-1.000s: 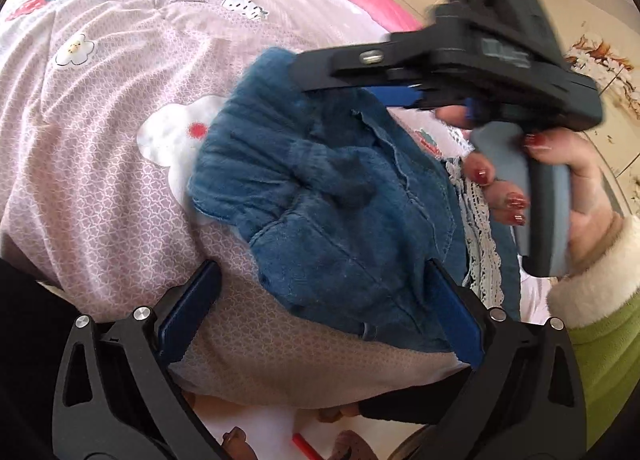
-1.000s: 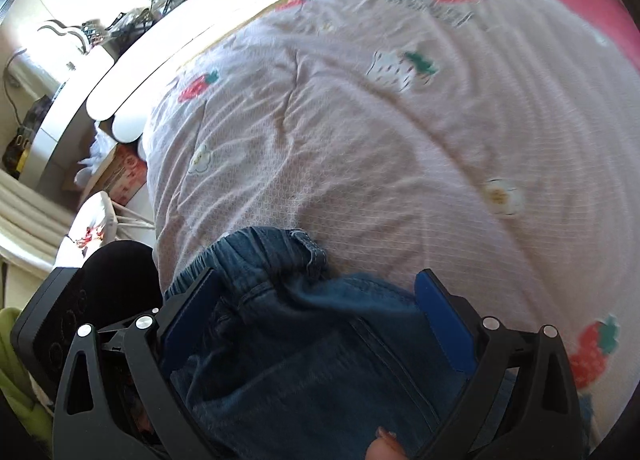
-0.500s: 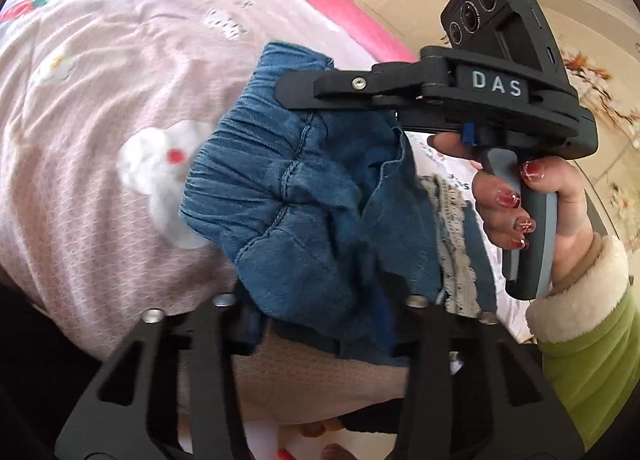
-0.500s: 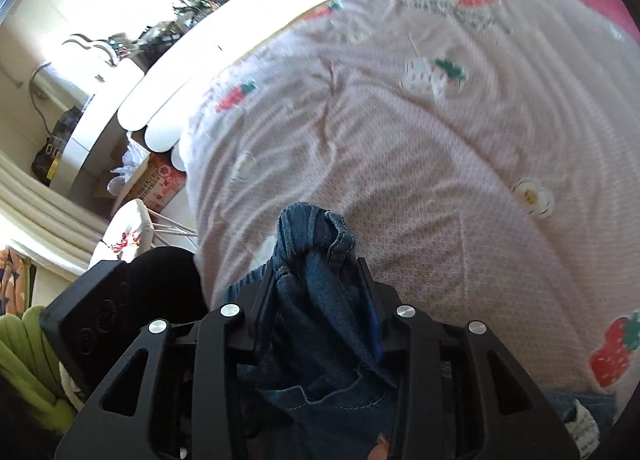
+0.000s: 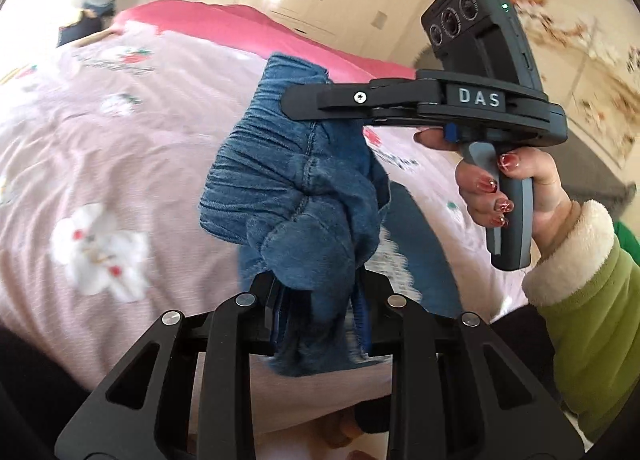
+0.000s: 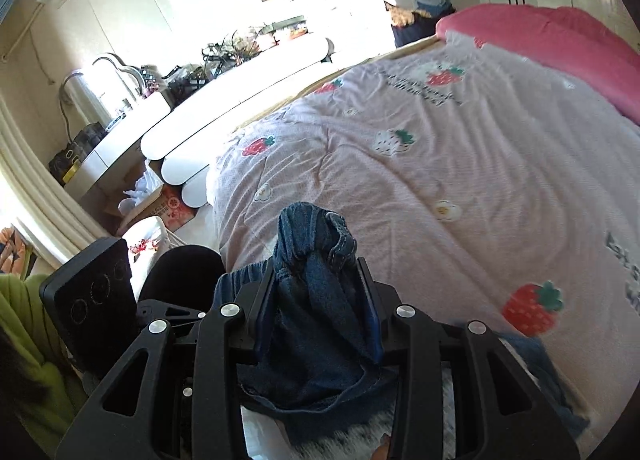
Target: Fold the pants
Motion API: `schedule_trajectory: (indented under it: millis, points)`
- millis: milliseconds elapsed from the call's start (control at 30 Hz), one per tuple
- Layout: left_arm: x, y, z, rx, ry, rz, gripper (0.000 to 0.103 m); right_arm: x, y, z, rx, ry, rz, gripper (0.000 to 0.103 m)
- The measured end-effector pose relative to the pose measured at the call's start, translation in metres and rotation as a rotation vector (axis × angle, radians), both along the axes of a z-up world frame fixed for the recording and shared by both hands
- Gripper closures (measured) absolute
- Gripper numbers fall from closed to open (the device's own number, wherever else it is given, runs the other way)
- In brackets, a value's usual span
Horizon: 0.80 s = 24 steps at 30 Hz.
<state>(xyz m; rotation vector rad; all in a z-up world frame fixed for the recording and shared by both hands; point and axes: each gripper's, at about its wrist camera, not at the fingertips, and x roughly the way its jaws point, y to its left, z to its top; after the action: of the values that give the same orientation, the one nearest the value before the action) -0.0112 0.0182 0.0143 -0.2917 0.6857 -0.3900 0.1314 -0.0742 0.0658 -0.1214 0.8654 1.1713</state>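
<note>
Bunching above the quilt (image 6: 460,164), the pants (image 5: 288,196) are clamped by both grippers; left gripper (image 5: 318,316) jaws have just been closing, right gripper (image 6: 316,300) nearly closed.

The left gripper (image 5: 320,300) has just been closing, its jaws now pinching cloth. The right gripper (image 6: 318,300) grips likewise, a hand (image 5: 516,188) clasping its handle.
</note>
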Motion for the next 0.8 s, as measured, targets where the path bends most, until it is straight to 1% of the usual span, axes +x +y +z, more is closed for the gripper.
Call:
schedule_trajectory:
  millis: [133,267,400,533,567,600,667,700,767,800]
  points:
    - [0.016,-0.038,0.001,0.069,0.006,-0.080,0.084,-0.001,-0.049,-0.004,0.022,-0.009,-0.064,0.068]
    - [0.031,-0.074,-0.005,0.136,0.025,-0.131,0.084,0.002,-0.081,-0.016,0.034,-0.001,-0.115,0.066]
    - [0.042,-0.089,-0.010,0.172,0.039,-0.140,0.083,0.006,-0.101,-0.027,0.053,0.021,-0.147,0.064]
    - [0.038,-0.097,-0.010,0.196,0.038,-0.140,0.082,0.006,-0.123,-0.026,0.064,0.020,-0.183,0.058]
    - [0.035,-0.098,-0.017,0.203,0.035,-0.142,0.080,0.006,-0.128,-0.025,0.072,0.025,-0.195,0.054]
    - [0.035,-0.101,-0.017,0.211,0.031,-0.147,0.078,0.006,-0.135,-0.024,0.083,0.034,-0.219,0.053]
    - [0.029,-0.117,-0.023,0.206,0.033,-0.160,0.061,0.009,-0.147,-0.022,0.093,0.050,-0.265,0.043]
    - [0.028,-0.120,-0.023,0.198,0.034,-0.170,0.057,0.011,-0.153,-0.022,0.101,0.061,-0.289,0.040]
    - [0.022,-0.124,-0.022,0.179,0.034,-0.201,0.038,0.012,-0.163,-0.022,0.109,0.078,-0.336,0.033]
    - [0.019,-0.127,-0.022,0.176,0.033,-0.214,0.035,0.012,-0.167,-0.022,0.104,0.080,-0.361,0.032]
